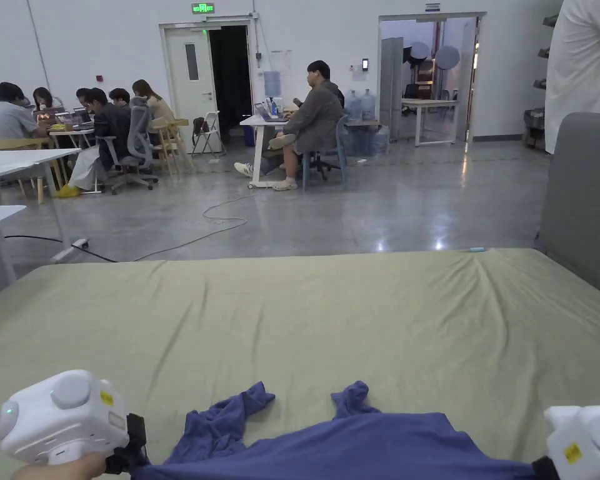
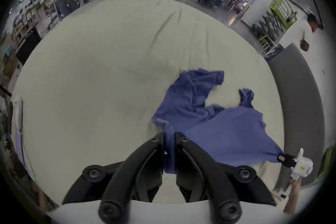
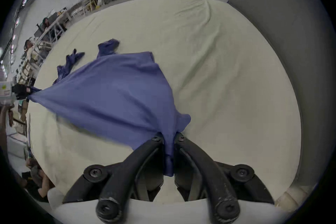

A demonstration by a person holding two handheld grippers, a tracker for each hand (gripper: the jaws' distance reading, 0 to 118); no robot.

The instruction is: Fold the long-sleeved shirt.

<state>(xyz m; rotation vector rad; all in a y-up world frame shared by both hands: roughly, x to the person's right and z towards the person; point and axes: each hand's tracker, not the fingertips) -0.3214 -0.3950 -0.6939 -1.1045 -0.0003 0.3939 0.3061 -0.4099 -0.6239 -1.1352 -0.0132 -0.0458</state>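
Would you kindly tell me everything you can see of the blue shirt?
The blue shirt looks like soft, thin knit fabric, unfolded. It is stretched between the two tools: the left tool and the right tool each pinch a bunched corner. Its body hangs taut between them, while both long sleeves trail crumpled on the pale green sheet beyond.

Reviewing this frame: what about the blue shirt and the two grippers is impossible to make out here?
- Head view: the shirt and right gripper are cut off by the bottom edge.
- Right gripper view: the shirt's near hem is motion-blurred.
- Left gripper view: the sleeves lie bunched, their cuffs hidden in folds.
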